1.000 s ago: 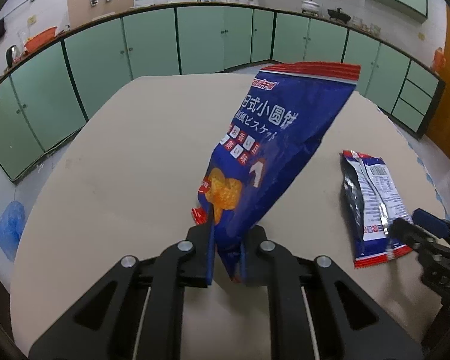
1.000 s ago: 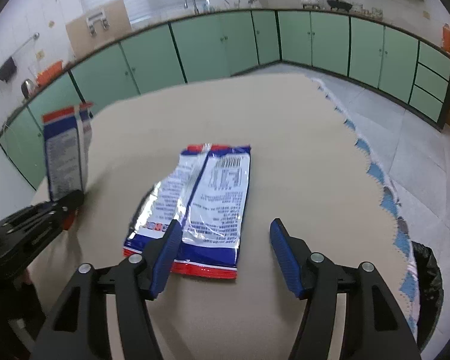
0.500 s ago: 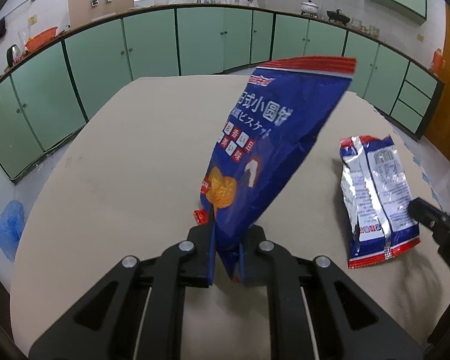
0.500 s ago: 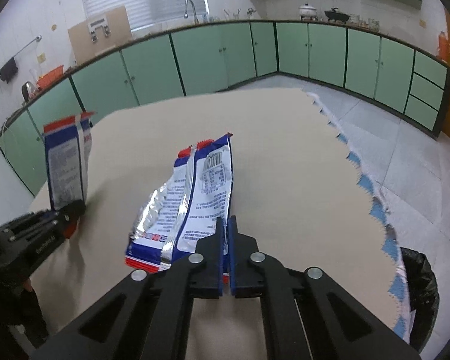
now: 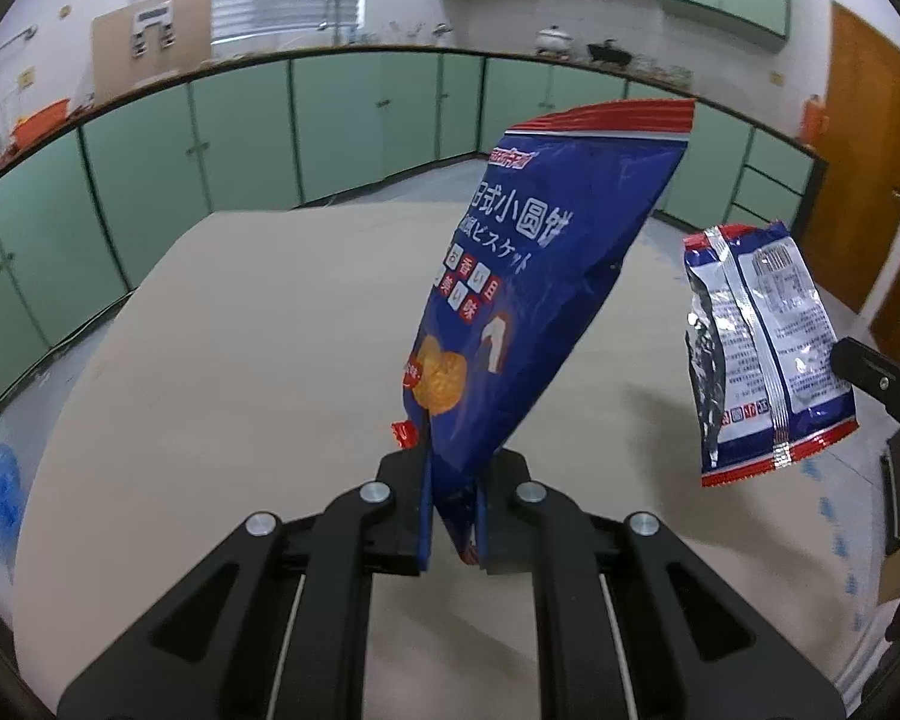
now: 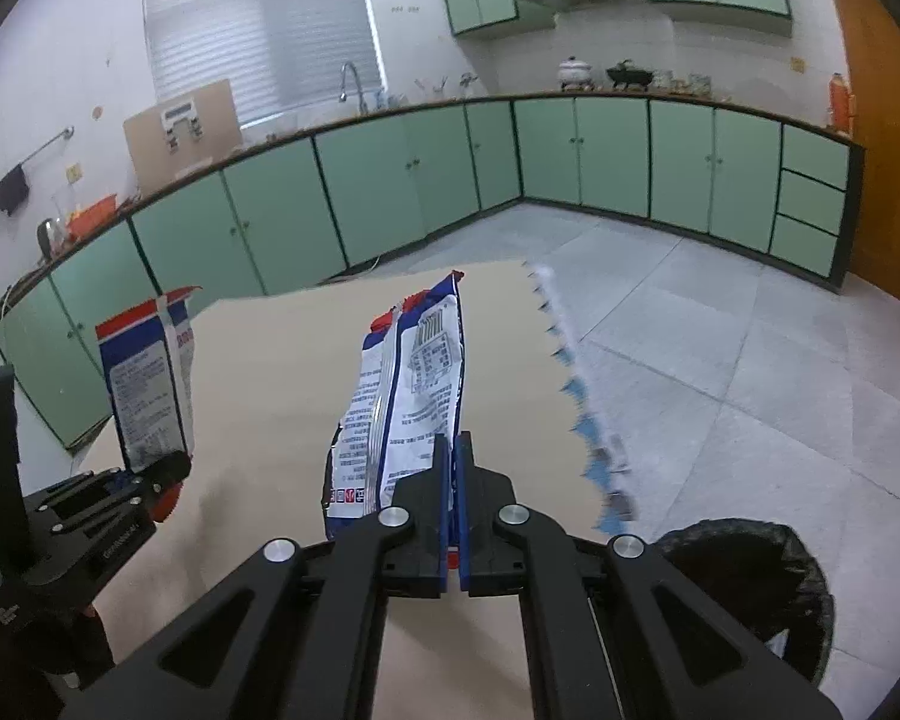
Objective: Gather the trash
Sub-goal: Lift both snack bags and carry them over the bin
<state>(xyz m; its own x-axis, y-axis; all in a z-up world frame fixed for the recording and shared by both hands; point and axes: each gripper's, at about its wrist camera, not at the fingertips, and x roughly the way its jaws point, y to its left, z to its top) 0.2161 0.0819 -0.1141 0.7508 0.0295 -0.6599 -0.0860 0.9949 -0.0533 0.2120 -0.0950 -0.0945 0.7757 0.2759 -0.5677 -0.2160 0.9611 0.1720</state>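
My left gripper (image 5: 453, 501) is clamped on the bottom corner of a dark blue biscuit bag (image 5: 528, 312), its two pads pinching the crumpled foil between them. The bag stands up and leans to the right, clear of the beige round table (image 5: 240, 348), with its red-striped top seal at the far end and a picture of golden round biscuits low on its front.

My right gripper (image 6: 452, 468) is closed tight on the near edge of a second wrapper (image 6: 408, 396), a flattened blue, white and silver snack packet showing its printed back with a barcode. Its pads have just come together on that edge, and the foil sits squeezed in the slit between them. The packet rises away from me, off the tabletop; in the left wrist view the same wrapper (image 5: 756, 348) hangs in the air at the right, a shadow under it on the table, and the black tip of my right gripper (image 5: 870, 369) pokes in from the right edge.

From the right wrist view, my left gripper (image 6: 156, 474) shows at the left with the biscuit bag (image 6: 147, 384) upright in it, its white printed back toward me. Near right, beside the table's blue-and-white scalloped cloth edge (image 6: 588, 426), stands a bin lined with a black bag (image 6: 744, 576), its mouth open. Green kitchen cabinets (image 6: 390, 180) curve along the far wall.
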